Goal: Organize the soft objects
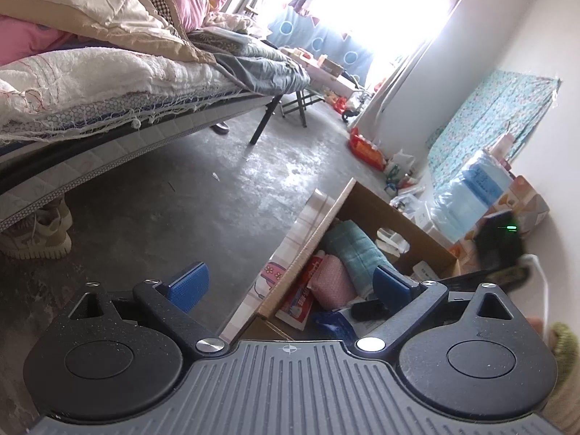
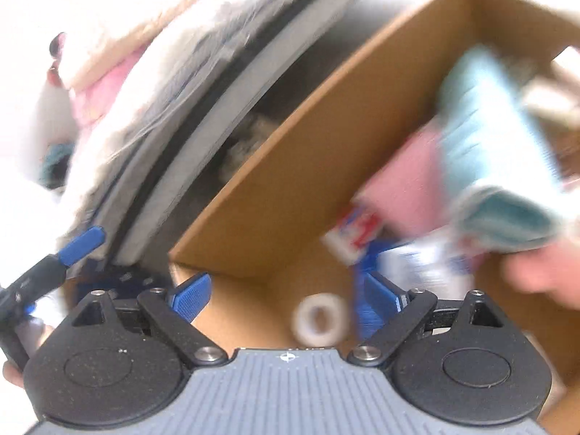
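Note:
An open cardboard box [image 1: 366, 199] stands on the floor beside the bed. Inside it lie a rolled teal towel [image 1: 349, 248], a pink towel [image 1: 331, 282] and a red and white packet [image 1: 301, 291]. My left gripper [image 1: 290, 284] hovers open over the box's near corner, holding nothing. The right wrist view is blurred by motion. My right gripper [image 2: 286, 297] is open and empty above the box floor, where a white tape roll [image 2: 320, 320] lies. The teal towel [image 2: 496, 152] and pink towel [image 2: 409, 177] sit to its upper right.
The bed [image 1: 108, 83], piled with quilts, runs along the left, with pale shoes [image 1: 40, 235] under it. Bare concrete floor [image 1: 203, 195] lies between bed and box. Packages and a wrapped blue bundle [image 1: 471, 195] crowd the right wall. A blue finger [image 2: 81, 241] of my left gripper shows at left.

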Action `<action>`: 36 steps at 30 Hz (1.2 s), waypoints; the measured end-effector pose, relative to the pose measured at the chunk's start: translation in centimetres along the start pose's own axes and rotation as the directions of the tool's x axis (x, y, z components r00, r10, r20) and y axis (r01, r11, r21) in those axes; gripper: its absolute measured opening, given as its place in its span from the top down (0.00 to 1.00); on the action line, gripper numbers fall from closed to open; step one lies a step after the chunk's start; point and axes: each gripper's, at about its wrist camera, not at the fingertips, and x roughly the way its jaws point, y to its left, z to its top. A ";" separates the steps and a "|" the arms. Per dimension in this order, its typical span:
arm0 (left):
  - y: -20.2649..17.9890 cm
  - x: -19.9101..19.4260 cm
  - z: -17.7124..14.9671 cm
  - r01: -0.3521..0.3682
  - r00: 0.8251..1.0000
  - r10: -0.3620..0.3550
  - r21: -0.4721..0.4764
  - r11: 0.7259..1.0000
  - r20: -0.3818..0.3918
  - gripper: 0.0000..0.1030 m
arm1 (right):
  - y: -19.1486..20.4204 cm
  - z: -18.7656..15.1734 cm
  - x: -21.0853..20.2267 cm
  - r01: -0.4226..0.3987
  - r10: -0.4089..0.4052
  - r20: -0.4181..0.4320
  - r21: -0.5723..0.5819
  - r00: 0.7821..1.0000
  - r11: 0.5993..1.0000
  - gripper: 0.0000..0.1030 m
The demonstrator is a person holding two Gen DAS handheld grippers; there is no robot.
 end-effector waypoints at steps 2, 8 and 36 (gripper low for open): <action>-0.1 0.0 -0.1 0.001 1.000 -0.001 0.003 1.000 0.002 0.05 | -0.5 -0.6 -1.6 0.093 -0.093 0.045 0.001 0.995 0.996 0.09; -0.8 0.2 -0.2 0.015 1.000 -0.015 0.005 1.000 -0.006 0.05 | -3.5 -0.6 1.0 0.115 -0.112 -0.057 0.058 0.992 0.992 0.06; -1.8 0.4 -0.3 0.010 1.000 -0.010 0.016 1.000 -0.018 0.05 | -6.3 5.0 2.0 0.182 -0.184 0.026 0.074 0.983 0.980 0.49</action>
